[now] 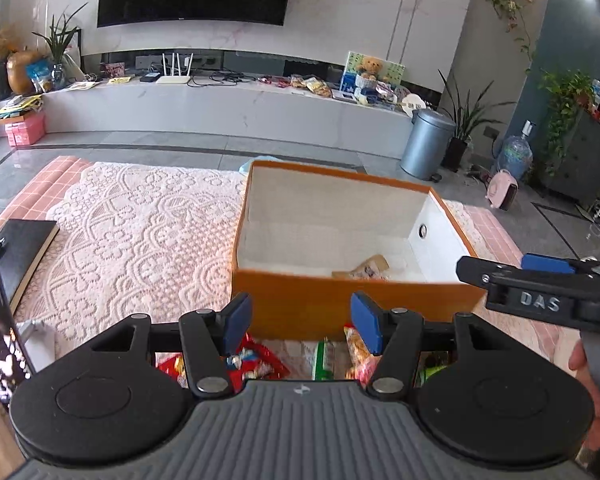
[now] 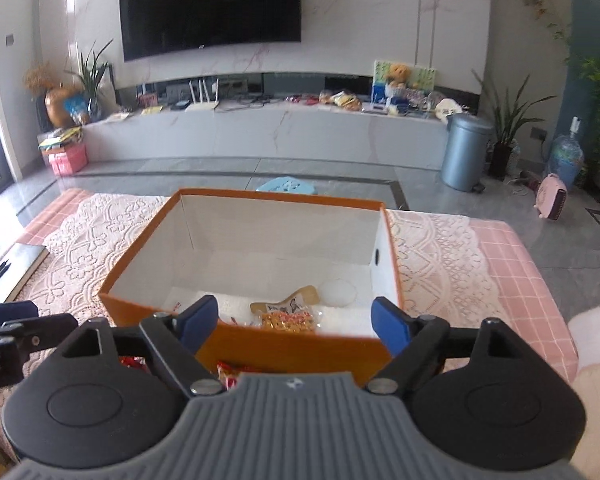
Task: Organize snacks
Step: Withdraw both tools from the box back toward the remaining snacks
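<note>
Both grippers hang over the near edge of the orange box (image 2: 244, 344), and the step in hand looks like fetching the next packet from the loose snacks (image 1: 260, 360) lying on the lace-covered desk (image 1: 140, 240) just in front of the box wall; to do it well, the left gripper (image 1: 302, 322) should dip down short of the wall, line its fingers (image 1: 366, 322) across one wrapper only, say the green packet (image 1: 324, 360) between the red and the orange ones, and close on the crimped edge so the neighbours are not dragged along; then lift clear of the rim before swinging in; the left fingers stand parted, released, with nothing between them and touching nothing; the right gripper (image 2: 296, 322) is spread wider still, its fingers (image 2: 390, 326) bare and holding nothing, poised above the near wall; inside the box a packet of yellow snacks (image 2: 288, 318) and a tan wrapper (image 2: 296, 300) already lie on the white floor, near the front; most of the box floor shows bare, so plenty remains to be moved
</note>
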